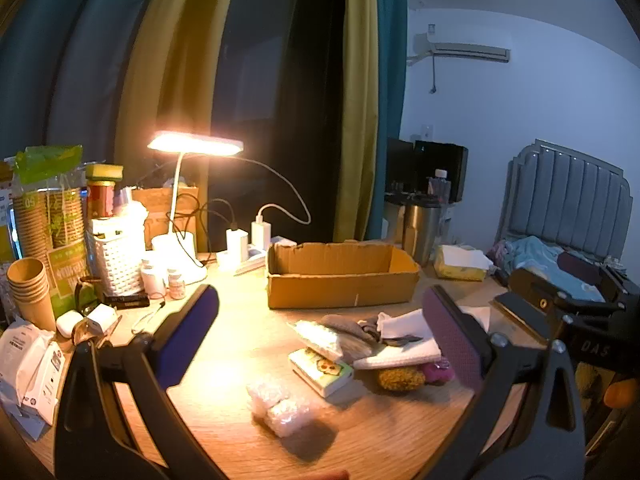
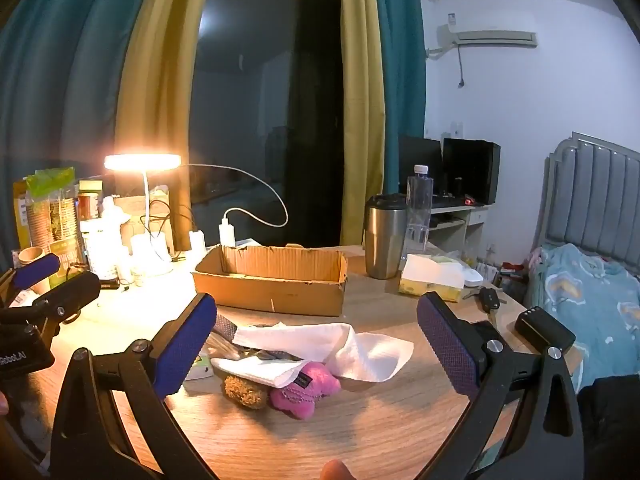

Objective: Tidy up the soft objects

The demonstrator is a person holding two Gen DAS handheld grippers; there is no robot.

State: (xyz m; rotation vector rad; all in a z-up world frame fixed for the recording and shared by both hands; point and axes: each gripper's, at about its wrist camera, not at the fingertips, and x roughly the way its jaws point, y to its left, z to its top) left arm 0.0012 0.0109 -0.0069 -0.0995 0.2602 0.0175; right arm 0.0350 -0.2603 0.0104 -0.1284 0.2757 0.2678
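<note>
Loosely heaped on the round table point(image 2: 360, 432) lie one white cloth point(image 2: 320, 348), one pink plush toy point(image 2: 308, 388) and one brown fuzzy ball point(image 2: 245, 392), in front of one empty cardboard box point(image 2: 272, 280). Both the left gripper point(image 1: 320, 320) and right gripper point(image 2: 316, 328) gape wide, holding nothing.

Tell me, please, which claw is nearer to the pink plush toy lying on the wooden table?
Right. The right claw stands open directly over the pink plush toy, framing it. The left claw is open further left, with the toy by its right finger.
</note>
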